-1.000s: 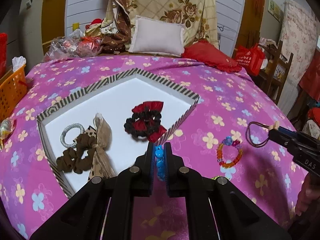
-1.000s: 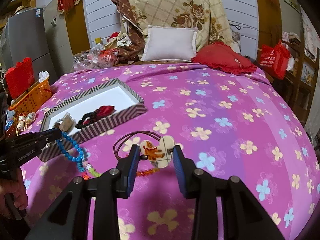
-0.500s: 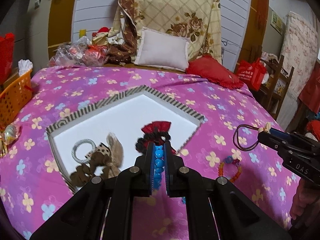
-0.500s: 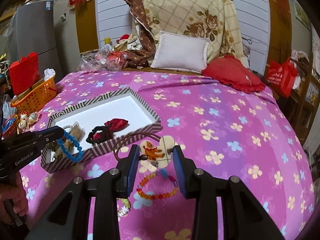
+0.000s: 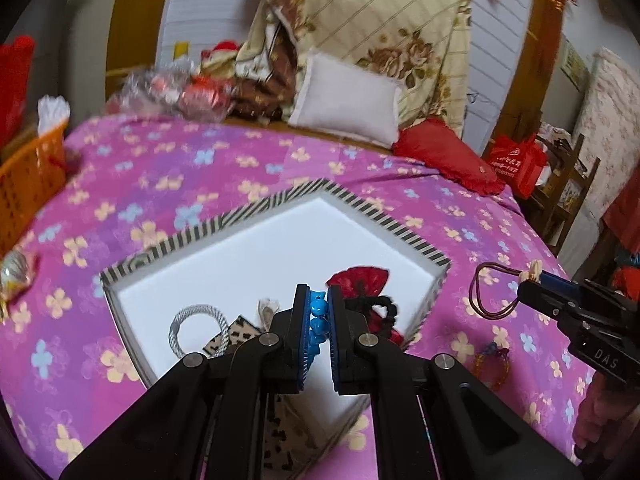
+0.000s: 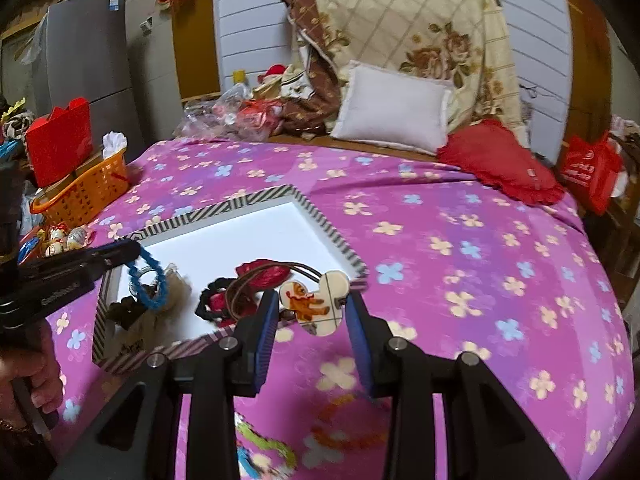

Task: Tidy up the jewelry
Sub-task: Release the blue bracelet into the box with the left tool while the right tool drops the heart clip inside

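My left gripper (image 5: 318,312) is shut on a blue bead bracelet (image 5: 318,320), which hangs over the striped tray (image 5: 280,200); the bracelet (image 6: 146,284) also shows in the right wrist view. My right gripper (image 6: 312,304) is shut on a cream charm hair tie (image 6: 312,300) with a brown cord loop (image 5: 492,292), just above the tray's (image 6: 332,236) near right edge. In the tray lie a red-and-black scrunchie (image 5: 368,280), a silver ring tie (image 5: 196,324) and a brown bow (image 6: 132,312).
An orange-bead bracelet (image 5: 492,360) lies on the pink flowered bedspread right of the tray; more bead pieces (image 6: 340,432) lie below my right gripper. An orange basket (image 6: 84,192) stands at the left bed edge. Pillows (image 6: 392,108) are at the back.
Both grippers have moved forward and left towards the tray with their items. The blue bracelet now hangs over the tray's inside, and the charm tie has come to its near edge.
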### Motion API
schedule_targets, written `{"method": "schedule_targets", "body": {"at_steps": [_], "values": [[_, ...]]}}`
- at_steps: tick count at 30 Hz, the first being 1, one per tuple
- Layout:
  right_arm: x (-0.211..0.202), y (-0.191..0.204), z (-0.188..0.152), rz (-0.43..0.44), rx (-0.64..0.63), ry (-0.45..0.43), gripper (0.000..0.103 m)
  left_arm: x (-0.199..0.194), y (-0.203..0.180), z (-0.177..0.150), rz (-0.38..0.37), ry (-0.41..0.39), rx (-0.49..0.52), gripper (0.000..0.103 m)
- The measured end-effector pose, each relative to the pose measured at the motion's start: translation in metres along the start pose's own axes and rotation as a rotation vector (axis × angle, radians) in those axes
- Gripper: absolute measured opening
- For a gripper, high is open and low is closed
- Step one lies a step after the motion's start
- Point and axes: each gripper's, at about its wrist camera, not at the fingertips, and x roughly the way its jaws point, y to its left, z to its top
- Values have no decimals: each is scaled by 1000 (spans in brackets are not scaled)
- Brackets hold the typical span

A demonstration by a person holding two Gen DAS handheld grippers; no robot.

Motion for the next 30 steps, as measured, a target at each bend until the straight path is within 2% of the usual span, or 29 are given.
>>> {"method": "schedule_targets", "body": {"at_steps": [7, 11, 16, 22, 25, 26, 27, 30], "values": [[42, 15, 11, 46, 4, 41, 36, 5, 9, -3, 36, 11, -25, 12], [70, 24, 14, 63, 11, 75, 35, 17, 17, -9, 92, 61, -47, 12], [98, 32, 13, 64, 25, 106, 36, 30, 12, -16, 154, 117, -21, 12], [120, 30, 12, 77, 63, 132, 36, 31, 10, -16, 207, 117, 2, 12], [125, 30, 12, 107, 81, 128, 37, 31, 15, -16, 218, 120, -18, 23], [125, 30, 12, 108, 82, 130, 42, 31, 17, -16, 220, 118, -27, 25], [125, 30, 12, 107, 85, 131, 46, 31, 18, -15, 222, 118, -36, 25], [122, 30, 14, 111, 84, 121, 47, 30, 21, -15, 226, 120, -48, 26]]}}
